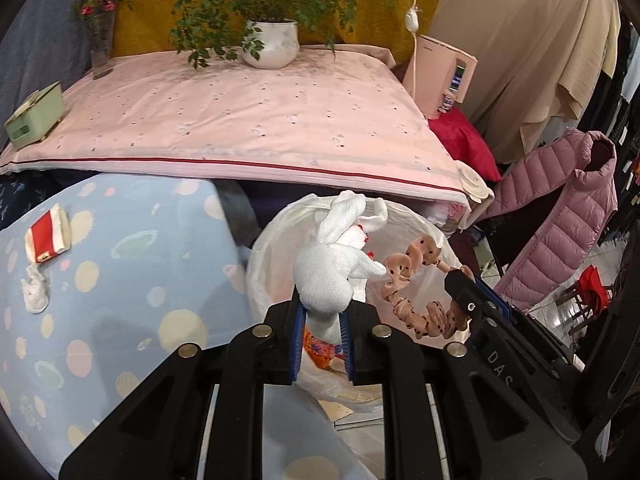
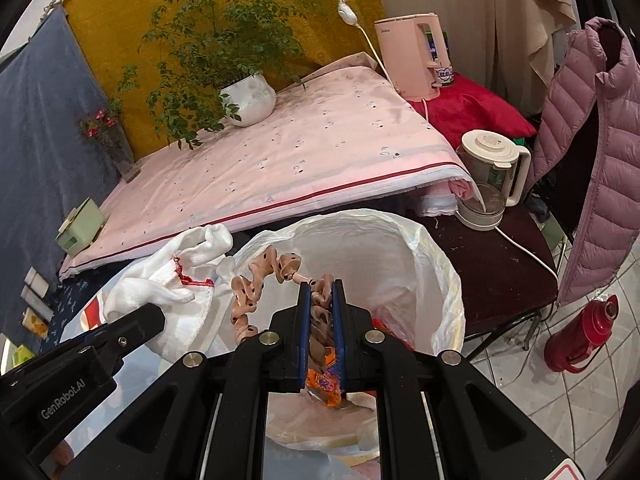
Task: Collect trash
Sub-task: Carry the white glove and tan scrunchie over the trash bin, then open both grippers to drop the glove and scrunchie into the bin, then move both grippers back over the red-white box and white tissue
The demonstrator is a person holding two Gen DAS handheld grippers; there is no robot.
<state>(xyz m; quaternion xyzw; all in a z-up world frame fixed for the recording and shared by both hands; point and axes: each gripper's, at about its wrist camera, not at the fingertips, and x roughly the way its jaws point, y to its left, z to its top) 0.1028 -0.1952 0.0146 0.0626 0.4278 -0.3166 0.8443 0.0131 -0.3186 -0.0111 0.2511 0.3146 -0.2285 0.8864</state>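
Left gripper [image 1: 323,344]: jaws pinching white glove [image 1: 334,272], red-trimmed cuff, held over the bag.
Right gripper [image 2: 323,328]: jaws pinching pink dotted scrunchie [image 2: 256,280], over the bag.
Trash bag [image 2: 436,264]: white, open; orange wrapper [image 2: 326,384] inside.
Beside the bag: blue dotted cloth [image 1: 132,264] with crumpled tissue [image 1: 35,292] and red-white packet [image 1: 46,236].
Behind the bag: pink-covered surface [image 1: 248,120], potted plant [image 1: 272,42].

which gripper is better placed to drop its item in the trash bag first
Right. The right gripper holds the pink scrunchie over the white trash bag opening; the left gripper holds the white glove nearer its rim.
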